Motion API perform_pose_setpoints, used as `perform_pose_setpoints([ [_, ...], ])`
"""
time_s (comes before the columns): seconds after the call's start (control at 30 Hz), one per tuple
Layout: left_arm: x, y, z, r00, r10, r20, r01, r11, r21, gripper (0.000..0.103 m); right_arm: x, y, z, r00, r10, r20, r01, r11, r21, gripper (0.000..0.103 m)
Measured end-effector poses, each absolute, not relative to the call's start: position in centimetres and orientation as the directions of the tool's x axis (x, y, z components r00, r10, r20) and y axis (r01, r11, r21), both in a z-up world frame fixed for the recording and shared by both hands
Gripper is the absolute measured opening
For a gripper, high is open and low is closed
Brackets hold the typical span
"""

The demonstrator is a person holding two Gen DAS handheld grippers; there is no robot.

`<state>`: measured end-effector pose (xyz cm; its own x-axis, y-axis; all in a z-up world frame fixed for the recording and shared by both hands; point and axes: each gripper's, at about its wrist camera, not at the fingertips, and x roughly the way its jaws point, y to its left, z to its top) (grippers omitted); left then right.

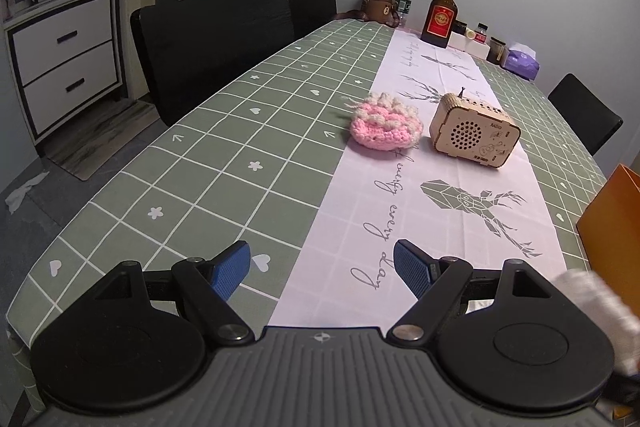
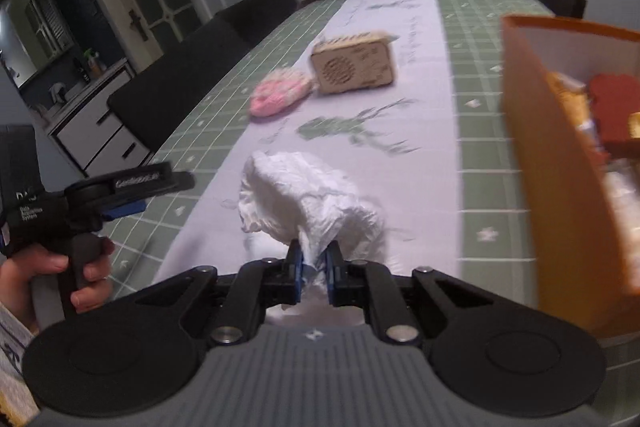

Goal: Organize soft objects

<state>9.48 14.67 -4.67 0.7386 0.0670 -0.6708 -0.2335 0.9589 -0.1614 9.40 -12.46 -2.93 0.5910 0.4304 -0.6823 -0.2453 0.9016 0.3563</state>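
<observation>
Right gripper (image 2: 312, 273) clamped on crumpled white cloth (image 2: 308, 199) at lower middle, tall orange paper box (image 2: 560, 163) along right edge, left gripper (image 1: 322, 269) fingers wide apart over bare tablecloth, pink crocheted flower (image 1: 386, 123) at middle.

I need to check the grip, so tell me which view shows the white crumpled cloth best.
The right wrist view: the white crumpled cloth fills its centre, pinched between the right tongs above the table runner. The left wrist view catches only a blurred white edge at its right border.
</observation>
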Motion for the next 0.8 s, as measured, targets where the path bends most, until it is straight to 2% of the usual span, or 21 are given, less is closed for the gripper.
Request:
perform_pose_setpoints([
  [0.17, 8.8, 15.3, -4.4, 0.749, 0.068, -0.66, -0.239, 0.955, -0.173, 0.096, 11.5, -7.7, -6.6, 0.496, 0.444, -0.747, -0.259, 0.896, 0.361, 0.011],
  [0.23, 8.6, 15.7, -4.4, 0.75, 0.071, -0.658, -0.243, 0.954, -0.174, 0.096, 11.6, -7.2, -7.3, 0.461, 0.433, -0.774, -0.256, 0.901, 0.351, 0.021],
  [0.27, 8.6, 15.9, -4.4, 0.749, 0.073, -0.658, -0.245, 0.954, -0.173, 0.096, 11.3, -7.4, -7.2, 0.451, 0.448, -0.772, -0.267, 0.893, 0.362, 0.042],
  [0.3, 8.6, 16.0, -4.5, 0.747, 0.075, -0.66, -0.248, 0.953, -0.172, 0.096, 11.1, -7.4, -6.8, 0.434, 0.451, -0.78, -0.28, 0.89, 0.359, 0.067],
  [0.33, 8.6, 16.2, -4.6, 0.744, 0.078, -0.663, -0.253, 0.952, -0.172, 0.096, 10.7, -7.4, -6.2, 0.423, 0.442, -0.791, -0.295, 0.893, 0.341, 0.075],
  [0.43, 8.9, 16.7, -5.0, 0.736, 0.088, -0.671, -0.272, 0.946, -0.175, 0.096, 8.9, -8.1, -3.8, 0.461, 0.418, -0.782, -0.352, 0.896, 0.271, 0.08],
  [0.5, 9.0, 17.0, -5.2, 0.731, 0.089, -0.676, -0.278, 0.944, -0.177, 0.096, 8.1, -8.6, -2.3, 0.491, 0.398, -0.775, -0.39, 0.896, 0.213, 0.089],
  [0.63, 8.8, 17.2, -5.3, 0.729, 0.089, -0.678, -0.276, 0.946, -0.172, 0.096, 8.0, -10.4, 0.1, 0.567, 0.326, -0.756, -0.374, 0.92, 0.116, 0.089],
  [0.73, 8.8, 17.3, -5.3, 0.73, 0.09, -0.677, -0.28, 0.944, -0.176, 0.096, 9.4, -11.4, 0.7, 0.601, 0.33, -0.728, -0.366, 0.923, 0.116, 0.095],
  [0.8, 8.9, 17.4, -5.3, 0.73, 0.092, -0.678, -0.284, 0.942, -0.177, 0.096, 11.4, -10.9, -0.3, 0.56, 0.348, -0.752, -0.403, 0.907, 0.121, 0.095],
])
